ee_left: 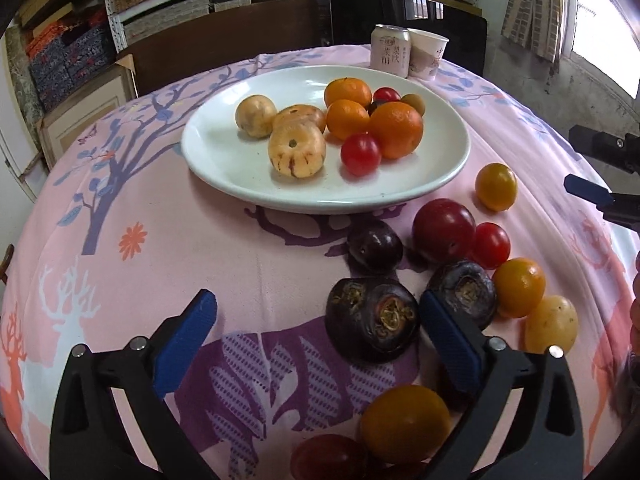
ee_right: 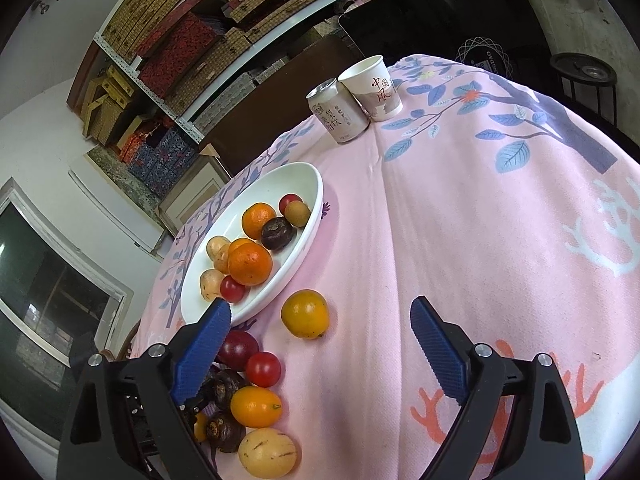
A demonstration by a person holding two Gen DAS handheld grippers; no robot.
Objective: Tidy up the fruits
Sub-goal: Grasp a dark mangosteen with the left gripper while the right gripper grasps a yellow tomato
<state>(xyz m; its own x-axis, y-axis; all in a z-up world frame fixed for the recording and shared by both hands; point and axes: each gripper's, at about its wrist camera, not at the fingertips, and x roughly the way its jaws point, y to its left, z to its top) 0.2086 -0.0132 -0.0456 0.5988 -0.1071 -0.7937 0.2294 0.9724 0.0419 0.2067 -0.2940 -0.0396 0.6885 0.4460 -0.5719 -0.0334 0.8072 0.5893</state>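
Observation:
A white plate (ee_left: 224, 168) holds pale striped fruits, oranges (ee_left: 396, 130) and a red tomato (ee_left: 360, 154). It also shows in the right wrist view (ee_right: 296, 184). Loose fruits lie on the pink cloth in front of it: a dark water chestnut (ee_left: 372, 318), a dark plum (ee_left: 374, 245), a red plum (ee_left: 443, 229) and yellow tomatoes (ee_left: 495, 186). My left gripper (ee_left: 318, 340) is open and low over the cloth, with the dark water chestnut between its fingers and against its right finger. My right gripper (ee_right: 320, 344) is open and empty above the cloth, a yellow-orange fruit (ee_right: 305, 314) just ahead.
A drink can (ee_left: 390, 51) and a paper cup (ee_left: 428, 54) stand behind the plate at the table's far edge. Dark chairs and shelves of boxes stand beyond. The other gripper's blue fingertips (ee_left: 588, 190) show at the right edge of the left wrist view.

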